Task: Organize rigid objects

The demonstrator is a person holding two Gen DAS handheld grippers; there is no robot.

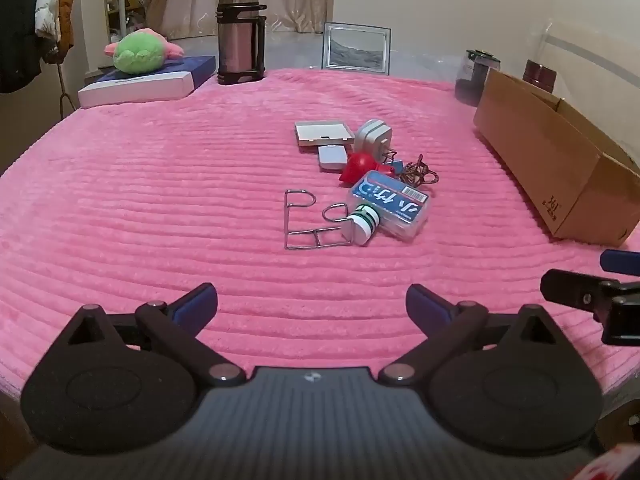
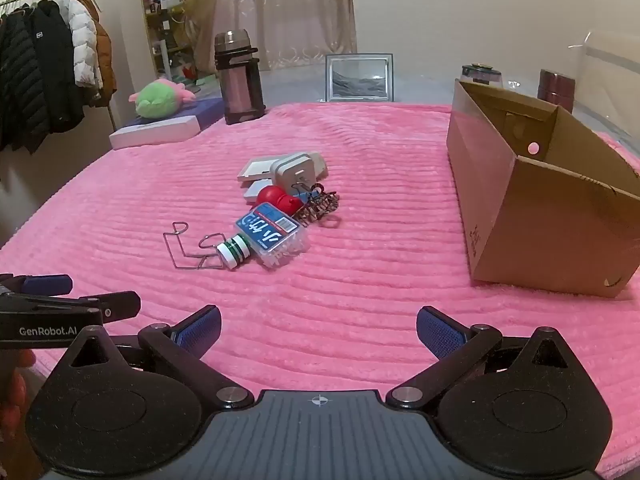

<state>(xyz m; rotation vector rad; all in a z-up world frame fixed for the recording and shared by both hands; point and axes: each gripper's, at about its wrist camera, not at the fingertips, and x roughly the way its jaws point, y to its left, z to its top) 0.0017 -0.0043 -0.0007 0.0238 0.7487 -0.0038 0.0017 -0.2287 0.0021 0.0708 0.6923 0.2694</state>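
Observation:
A small pile of rigid items lies mid-table on the pink cloth: a bent wire rack (image 1: 310,220) (image 2: 188,250), a white-and-green bottle (image 1: 364,222) (image 2: 235,251), a clear plastic box with a blue label (image 1: 390,204) (image 2: 276,236), a red piece (image 1: 358,166) (image 2: 276,198), a white charger plug (image 1: 372,136) (image 2: 292,170) and a flat white box (image 1: 322,132) (image 2: 256,168). An open cardboard box (image 1: 560,172) (image 2: 540,196) stands at the right. My left gripper (image 1: 312,304) and right gripper (image 2: 319,330) hover open and empty near the front edge, well short of the pile.
A steel thermos (image 1: 240,34) (image 2: 238,78), a framed picture (image 1: 356,48) (image 2: 359,78), a green plush toy (image 1: 140,52) on a flat blue-white box (image 1: 148,80), and dark jars (image 1: 478,76) line the table's far side. Coats (image 2: 48,76) hang at the left.

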